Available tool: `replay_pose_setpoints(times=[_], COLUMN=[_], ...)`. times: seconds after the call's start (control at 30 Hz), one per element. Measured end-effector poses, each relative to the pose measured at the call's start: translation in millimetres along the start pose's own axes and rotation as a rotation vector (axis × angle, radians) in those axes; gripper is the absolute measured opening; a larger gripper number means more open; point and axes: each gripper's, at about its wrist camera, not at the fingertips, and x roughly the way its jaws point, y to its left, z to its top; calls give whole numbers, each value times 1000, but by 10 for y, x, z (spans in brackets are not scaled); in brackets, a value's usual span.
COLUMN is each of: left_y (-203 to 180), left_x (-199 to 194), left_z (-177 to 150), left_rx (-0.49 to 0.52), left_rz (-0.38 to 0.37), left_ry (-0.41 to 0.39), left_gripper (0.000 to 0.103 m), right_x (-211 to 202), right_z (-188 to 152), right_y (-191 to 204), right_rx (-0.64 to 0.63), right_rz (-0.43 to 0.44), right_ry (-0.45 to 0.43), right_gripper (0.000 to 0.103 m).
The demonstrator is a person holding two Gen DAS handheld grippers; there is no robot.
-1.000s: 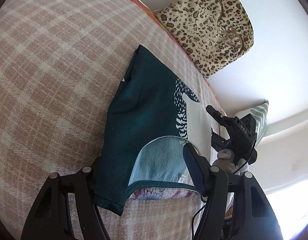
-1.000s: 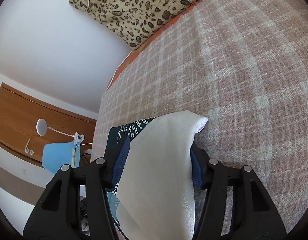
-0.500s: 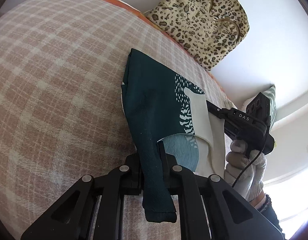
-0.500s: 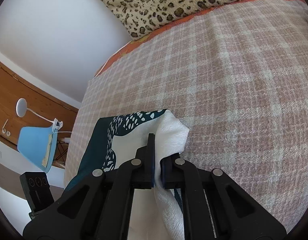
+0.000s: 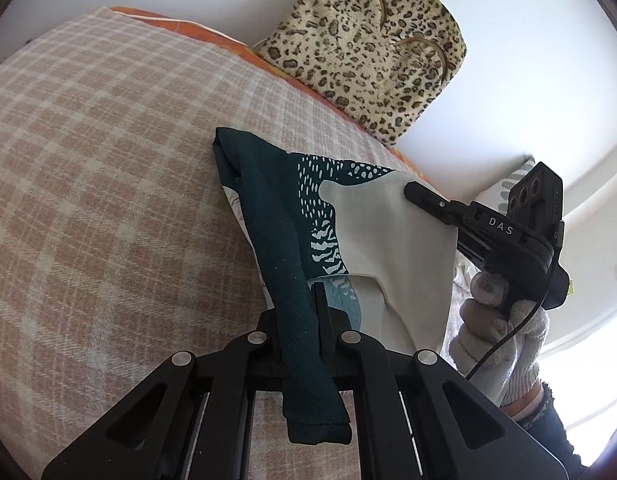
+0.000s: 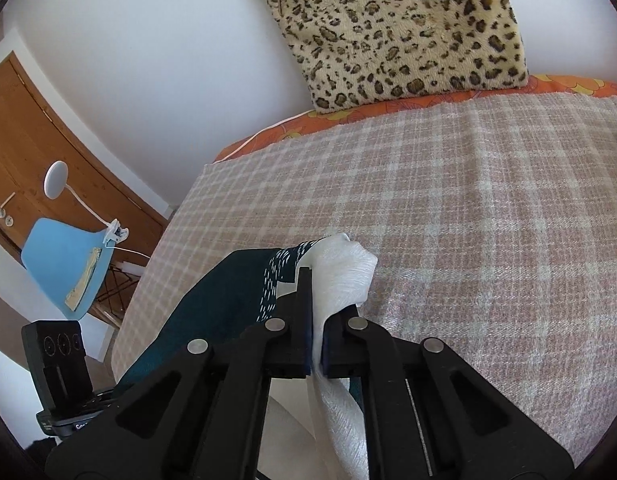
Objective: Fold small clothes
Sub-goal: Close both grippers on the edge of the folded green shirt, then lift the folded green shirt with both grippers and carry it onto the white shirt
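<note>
Garment: small dark teal cloth piece w/ white speckle/zebra-type print and a cream panel, held up off the bed btw both grippers; far teal corner looks to touch the blanket, contact not certain. Pale blue inner side shows near the left jaws.
Left gripper: black two-finger tool, jaws closed tight on the teal edge of the garment; a bunched teal strip passes btw the fingers and hangs out toward the camera, hemmed end loose.
Right gripper: black two-finger tool, jaws pinched on the cream/white part of the garment; white ribbed fabric bulges beyond the tips and trails down btw the linkages. In left wrist view its tip sits on the cream panel's upper right corner.
Right hand: in a grey knit glove, wrapped round the right gripper's handle, thin black cable running past it.
Bed surface: pink-beige and cream plaid woven blanket, covers the bed under the garment; orange floral sheet edge shows along the far side.
Far side: fuzzy leopard-print bag w/ curved gold handles leaning on the white wall.
Room, right wrist view: light blue chair, white clip-on lamp attached at its edge, brown wooden door behind.
</note>
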Motion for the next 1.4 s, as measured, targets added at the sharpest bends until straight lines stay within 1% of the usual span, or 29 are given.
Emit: replay_pose_setpoints(times=[0.1, 0.27, 0.4, 0.57, 0.73, 0.93, 1.03, 1.4], left_y=[-27, -101, -201, -408, -699, -1025, -1199, -2197], left_x=[2, 4, -8, 19, 96, 234, 357, 786], left_z=[-3, -20, 1, 7, 36, 72, 97, 148], left_rx=[-1, 12, 23, 47, 93, 130, 133, 244], left_rz=[-11, -18, -42, -68, -96, -134, -159, -230], left_ry=[-5, -16, -23, -28, -32, -29, -16, -2], left_gripper=[5, 5, 5, 4, 4, 4, 4, 4], right_x=[-91, -153, -271, -491, -757, -1175, -1386, -2165], right_z=[17, -21, -14, 17, 73, 159, 226, 511], right_y=[40, 104, 156, 186, 110, -105, -206, -850], right_rx=[-10, -39, -69, -91, -96, -73, -78, -64], right_rz=[9, -4, -16, -26, -46, -61, -89, -172], right_ry=[-18, -25, -49, -85, -122, -170, -184, -245], right_gripper=[4, 3, 3, 3, 3, 3, 3, 3])
